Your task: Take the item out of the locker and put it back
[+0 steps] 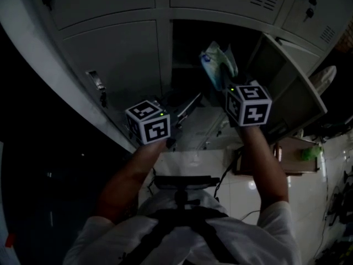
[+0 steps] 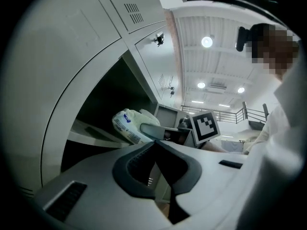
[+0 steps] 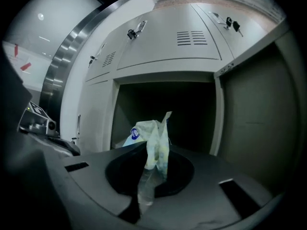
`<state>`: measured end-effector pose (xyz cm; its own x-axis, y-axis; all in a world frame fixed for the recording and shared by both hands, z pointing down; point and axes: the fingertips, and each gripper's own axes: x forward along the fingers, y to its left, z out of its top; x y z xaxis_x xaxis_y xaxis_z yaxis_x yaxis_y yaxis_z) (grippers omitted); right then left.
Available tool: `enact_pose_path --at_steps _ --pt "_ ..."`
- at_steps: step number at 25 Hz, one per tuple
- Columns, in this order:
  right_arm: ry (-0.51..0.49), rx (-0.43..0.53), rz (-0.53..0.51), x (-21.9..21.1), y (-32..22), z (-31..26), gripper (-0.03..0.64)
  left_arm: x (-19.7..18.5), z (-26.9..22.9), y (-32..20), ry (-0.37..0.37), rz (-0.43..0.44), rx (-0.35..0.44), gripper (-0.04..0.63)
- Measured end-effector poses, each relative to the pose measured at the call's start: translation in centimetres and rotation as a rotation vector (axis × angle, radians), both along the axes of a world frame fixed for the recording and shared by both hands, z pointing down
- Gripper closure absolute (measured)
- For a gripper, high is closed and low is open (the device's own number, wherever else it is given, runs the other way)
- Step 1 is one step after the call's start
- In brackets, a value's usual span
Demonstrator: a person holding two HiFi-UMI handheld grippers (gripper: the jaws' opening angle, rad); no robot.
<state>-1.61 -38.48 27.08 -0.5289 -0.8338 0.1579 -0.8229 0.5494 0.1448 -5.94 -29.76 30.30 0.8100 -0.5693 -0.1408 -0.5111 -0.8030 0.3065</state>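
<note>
Locker room, pretty much: grey vented metal lockers [image 3: 192, 42] with keys [image 3: 231, 23] in the locks right ahead of the right gripper [image 3: 148, 169], white tiled floor [image 1: 204, 159] below it.

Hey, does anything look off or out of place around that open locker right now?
Only the plastic packet stands out. It is crumpled and pinched by one edge in the right gripper, held at the mouth of the open locker. No spill or damage shows. The left gripper is shut and empty.

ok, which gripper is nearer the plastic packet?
Right. The right gripper has its jaws shut on the plastic packet; the left gripper, shut and empty, sits apart to its left.
</note>
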Motion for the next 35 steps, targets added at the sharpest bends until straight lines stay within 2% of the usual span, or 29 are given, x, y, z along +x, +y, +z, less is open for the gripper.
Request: enact_pose_path --at_steps 10,19,32,35 --pt "0.062 -0.028 0.044 -1.8 -7.3 -0.5 0.617 0.1 -1.2 -3.4 -0.036 -0.024 0.001 0.594" --pt "0.143 -0.086 0.049 -4.6 -12.6 -0.2 0.617 0.5 -1.9 -6.1 -0.026 -0.063 0.001 0.594" --pt "0.223 -0.171 0.074 -6.0 -15.7 3.4 0.611 -0.5 -0.7 -7.0 0.000 -0.112 -0.044 0.593" --pt "0.184 -0.178 0.031 -6.7 -15.7 3.1 0.545 -0.7 -0.7 -6.8 0.006 -0.122 -0.048 0.593"
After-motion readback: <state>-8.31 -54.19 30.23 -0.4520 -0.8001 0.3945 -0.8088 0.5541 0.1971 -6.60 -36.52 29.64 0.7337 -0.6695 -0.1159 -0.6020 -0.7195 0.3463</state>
